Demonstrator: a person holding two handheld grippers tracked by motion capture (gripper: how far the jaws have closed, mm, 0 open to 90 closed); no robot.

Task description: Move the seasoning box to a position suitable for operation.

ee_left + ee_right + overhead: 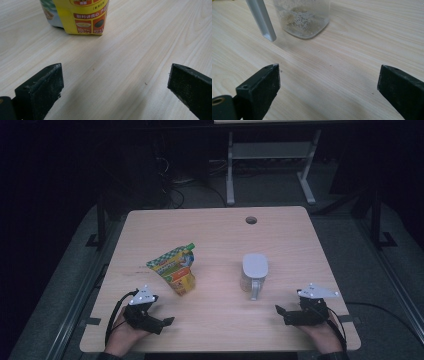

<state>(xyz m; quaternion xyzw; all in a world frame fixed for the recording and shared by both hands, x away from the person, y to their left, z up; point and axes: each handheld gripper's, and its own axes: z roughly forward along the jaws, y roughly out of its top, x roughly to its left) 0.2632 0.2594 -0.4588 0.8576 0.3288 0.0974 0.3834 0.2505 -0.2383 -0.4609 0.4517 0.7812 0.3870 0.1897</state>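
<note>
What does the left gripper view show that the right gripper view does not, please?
Left gripper view: the bottom of a yellow snack pouch with orange panels, standing ahead of the open left tongs. Right gripper view: the base of a clear container with crumbs inside and a grey handle hanging beside it, ahead of the open right tongs. Both: two black jaws spread wide with nothing between them, over the light wooden table.

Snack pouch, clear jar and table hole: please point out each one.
Snack pouch (176, 269), high view, middle of its printed front.
Clear jar (303, 17), right gripper view, its glass wall.
Table hole (251, 220), high view, its dark centre.
</note>
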